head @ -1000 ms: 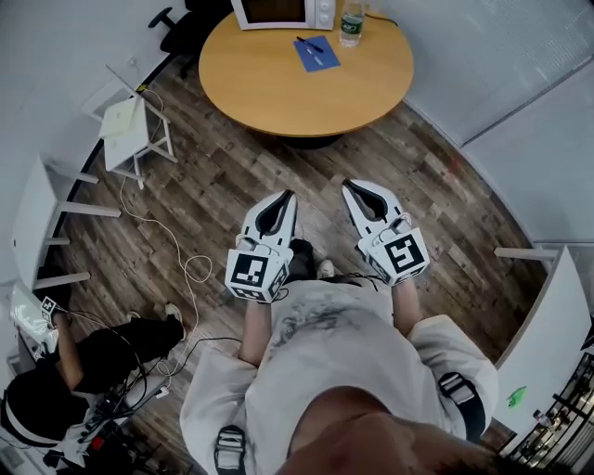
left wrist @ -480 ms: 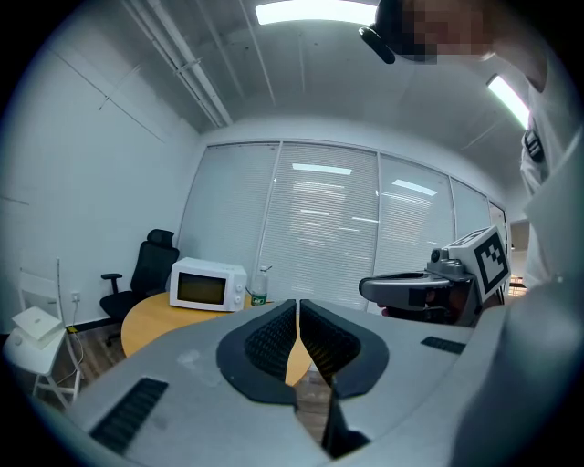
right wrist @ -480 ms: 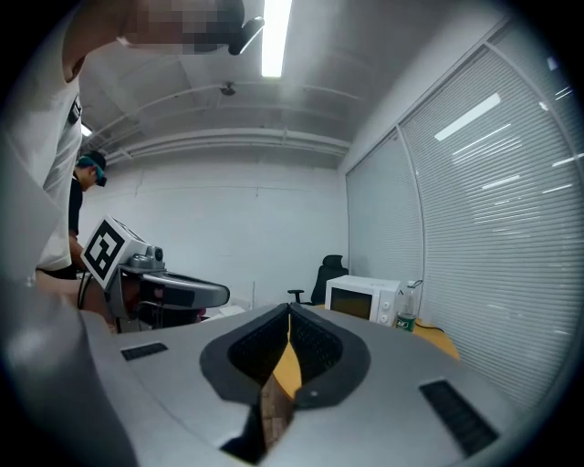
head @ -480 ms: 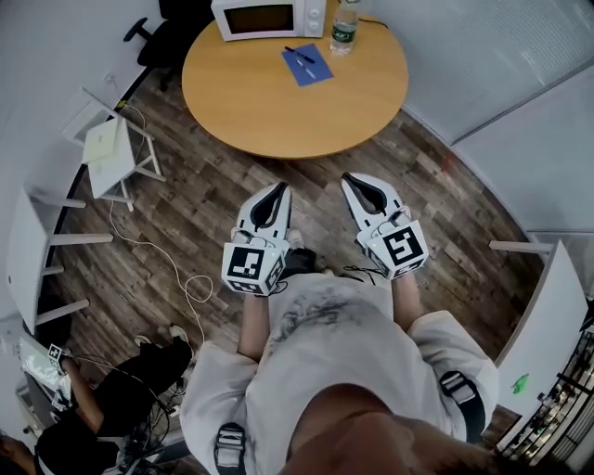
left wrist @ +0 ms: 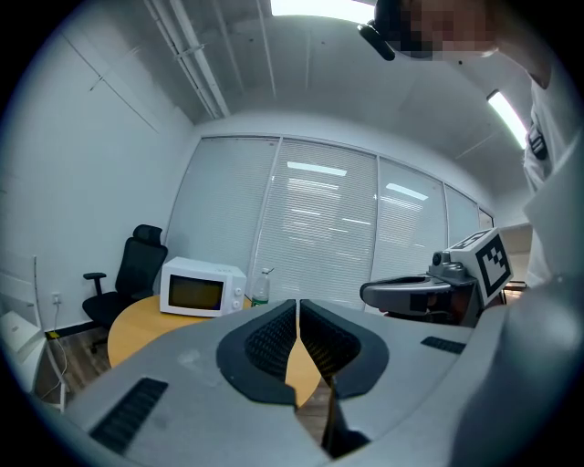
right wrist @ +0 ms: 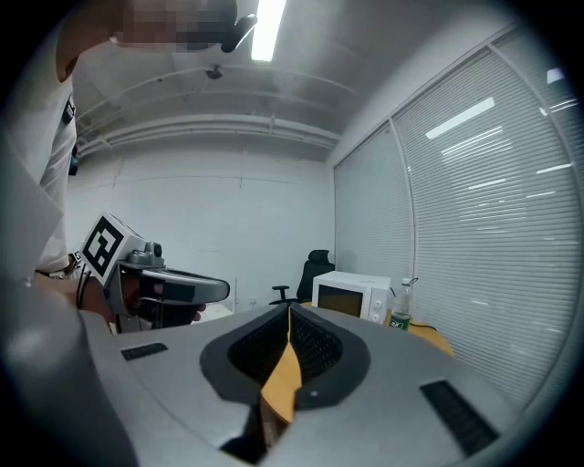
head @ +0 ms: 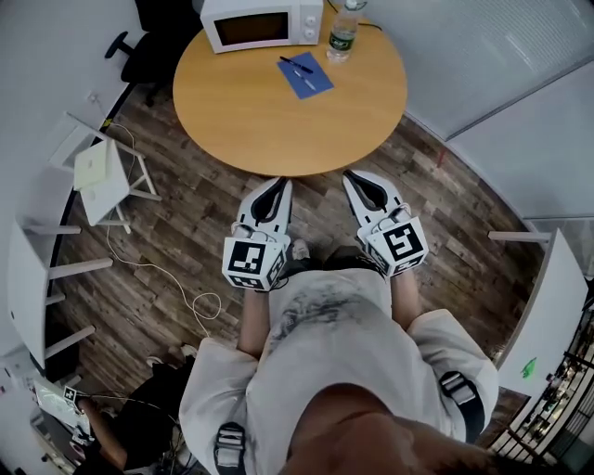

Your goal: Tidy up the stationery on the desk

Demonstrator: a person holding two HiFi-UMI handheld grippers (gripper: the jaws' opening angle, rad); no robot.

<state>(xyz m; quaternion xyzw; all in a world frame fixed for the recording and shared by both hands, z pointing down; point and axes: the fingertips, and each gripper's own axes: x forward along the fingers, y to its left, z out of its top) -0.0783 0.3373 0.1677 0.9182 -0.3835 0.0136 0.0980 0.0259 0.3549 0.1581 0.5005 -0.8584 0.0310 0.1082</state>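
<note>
Hovering before table [head: 269, 130], left hand-held gripper [head: 278, 189], right hand-held gripper [head: 356, 182] both pressed together; microwave [head: 262, 23], bottle [head: 342, 29], notebook [head: 305, 75] beyond

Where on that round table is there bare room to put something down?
The near half of the round table, from the blue sheet down to the edge, is bare, as is its right side. The far rim is crowded: microwave, bottle, and the pen on the sheet.

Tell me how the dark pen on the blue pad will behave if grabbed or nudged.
The pen looks slim and round, so a sideways nudge would probably roll it across the blue pad. It is likely light and stiff, easy to lift. Lying flat, it may slip from the jaws.
</note>
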